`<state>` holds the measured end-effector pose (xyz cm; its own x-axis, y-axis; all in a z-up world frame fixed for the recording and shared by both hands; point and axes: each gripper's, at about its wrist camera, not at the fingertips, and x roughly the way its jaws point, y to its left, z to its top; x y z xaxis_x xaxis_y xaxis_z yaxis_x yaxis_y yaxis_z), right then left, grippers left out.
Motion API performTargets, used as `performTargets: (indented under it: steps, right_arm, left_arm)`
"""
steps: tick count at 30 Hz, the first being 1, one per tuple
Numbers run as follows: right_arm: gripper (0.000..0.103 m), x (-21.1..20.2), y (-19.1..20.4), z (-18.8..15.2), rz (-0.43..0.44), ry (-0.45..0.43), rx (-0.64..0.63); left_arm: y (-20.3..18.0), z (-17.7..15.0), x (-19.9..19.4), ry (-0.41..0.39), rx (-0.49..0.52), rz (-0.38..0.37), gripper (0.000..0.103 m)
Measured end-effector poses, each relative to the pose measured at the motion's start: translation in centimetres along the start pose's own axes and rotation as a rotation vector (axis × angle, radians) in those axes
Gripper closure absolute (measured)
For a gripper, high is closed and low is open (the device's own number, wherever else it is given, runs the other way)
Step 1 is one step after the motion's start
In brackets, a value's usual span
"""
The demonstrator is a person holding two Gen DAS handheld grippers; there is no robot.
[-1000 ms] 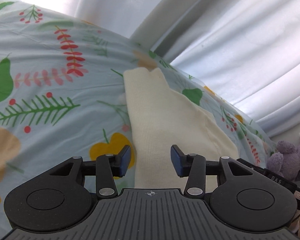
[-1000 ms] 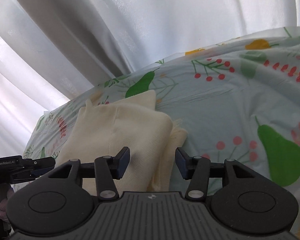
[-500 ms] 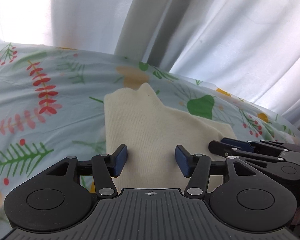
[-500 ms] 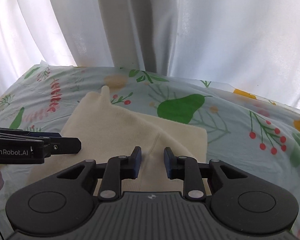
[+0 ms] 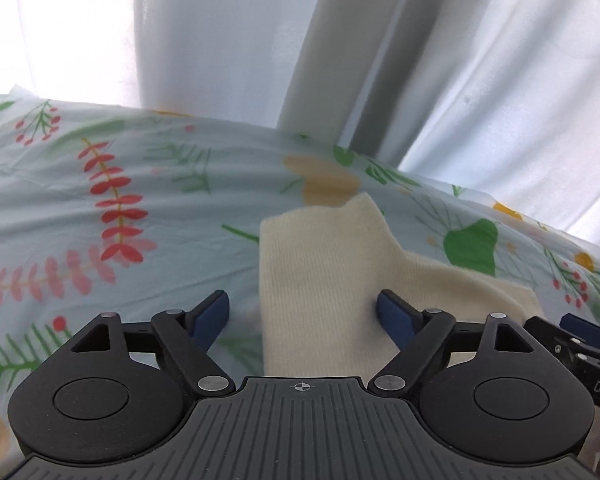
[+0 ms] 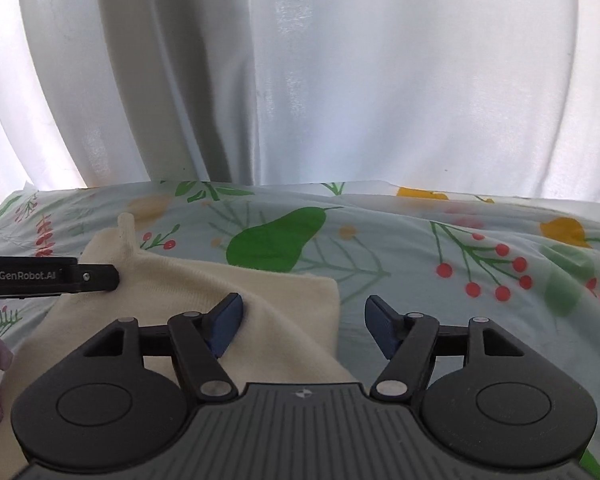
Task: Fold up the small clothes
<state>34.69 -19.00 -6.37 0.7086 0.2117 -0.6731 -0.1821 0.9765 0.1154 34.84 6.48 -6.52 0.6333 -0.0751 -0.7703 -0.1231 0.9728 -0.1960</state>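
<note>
A home, most likely a bedroom. The work surface is a soft bed spread with a pale blue sheet (image 5: 148, 184) printed with green pears, red berries and leafy sprigs; it lies slightly rumpled. Along its far edge hang white curtains (image 6: 340, 80) in long folds, with daylight glowing through them. A small cream knit garment (image 5: 324, 280) lies on the sheet, as household laundry would.

Left tool (image 5: 303, 314) spread wide over cream garment (image 5: 332, 280) on patterned sheet (image 5: 100, 208).
</note>
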Motion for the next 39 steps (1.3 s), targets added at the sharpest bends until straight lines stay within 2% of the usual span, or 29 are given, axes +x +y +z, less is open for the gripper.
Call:
performTargets:
  steps: [1,2,5,9,11,12,13,14,16,17,19,20,21,22,23,26,29,31,35,39]
  right_arm:
    - [0.047,-1.0,-0.2,-0.3,-0.010,0.010,0.003]
    - [0.050,-2.3,-0.6,-0.9,-0.008,0.022,0.013]
    - [0.050,-7.5,-2.2,-3.9,0.086,0.021,0.115]
    - [0.052,-13.2,-2.6,-8.8,0.233,0.075,0.193]
    - [0.062,-14.1,-1.6,-10.4,0.232,0.102,0.158]
    - [0.070,-14.2,-1.0,-11.0,0.225,0.107,0.129]
    - [0.078,-14.0,-0.6,-11.3,0.223,0.115,0.114]
    - [0.080,-13.7,-0.1,-11.5,0.214,0.121,0.100]
    - [0.089,-13.4,0.7,-11.5,0.181,0.118,0.063]
    - [0.091,-13.6,0.7,-11.3,0.199,0.117,0.091]
    - [0.091,-14.4,-0.7,-11.1,0.320,0.091,0.219]
    - [0.091,-14.5,-1.4,-11.2,0.324,0.085,0.253]
    - [0.091,-14.3,-1.7,-11.4,0.251,0.099,0.234]
    - [0.087,-13.8,-1.7,-11.8,0.158,0.129,0.192]
    - [0.082,-13.7,-1.7,-12.1,0.101,0.134,0.159]
    - [0.078,-15.4,-0.5,-11.7,0.085,0.099,0.115]
    - [0.075,-17.1,1.5,-10.7,0.039,-0.022,0.020]
    - [0.071,-17.0,2.9,-10.2,0.034,-0.066,-0.054]
    - [0.071,-15.1,4.6,-9.2,0.066,-0.043,-0.101]
    - [0.080,-13.0,5.7,-9.8,-0.015,-0.004,-0.215]
  left_arm:
    - [0.4,-0.5,-1.2,0.020,-0.002,-0.030,0.020]
    - [0.9,-1.5,-2.9,0.033,-0.007,-0.070,0.020]
    - [1.7,-5.1,-7.9,0.037,-0.002,-0.128,0.020]
    - [2.1,-9.8,-12.0,0.077,0.003,-0.146,0.020]
    - [1.8,-11.6,-12.8,0.108,0.002,-0.160,0.020]
    - [1.6,-12.1,-12.9,0.119,0.004,-0.170,0.020]
    - [1.3,-12.5,-12.9,0.132,0.001,-0.173,0.020]
    - [1.1,-12.8,-13.0,0.136,-0.001,-0.171,0.020]
    - [0.7,-13.0,-13.1,0.123,0.006,-0.142,0.021]
    - [0.5,-13.0,-13.2,0.118,0.011,-0.113,0.021]
    - [0.5,-13.1,-13.1,0.108,0.021,-0.085,0.021]
    - [0.6,-13.3,-13.0,0.117,0.026,-0.052,0.021]
    - [0.7,-13.4,-12.9,0.131,0.033,-0.025,0.018]
    - [1.0,-13.5,-12.8,0.147,0.034,-0.012,0.017]
    - [1.3,-13.6,-12.9,0.155,0.022,-0.008,0.017]
    - [1.9,-13.3,-14.4,0.139,-0.015,-0.020,0.020]
    - [1.3,-12.3,-15.7,0.073,-0.004,-0.020,0.020]
    - [0.3,-11.4,-15.6,0.059,0.001,-0.011,0.020]
    - [-2.2,-9.7,-14.0,0.007,0.054,0.020,0.020]
    - [-3.8,-9.3,-11.1,0.044,0.136,0.082,0.019]
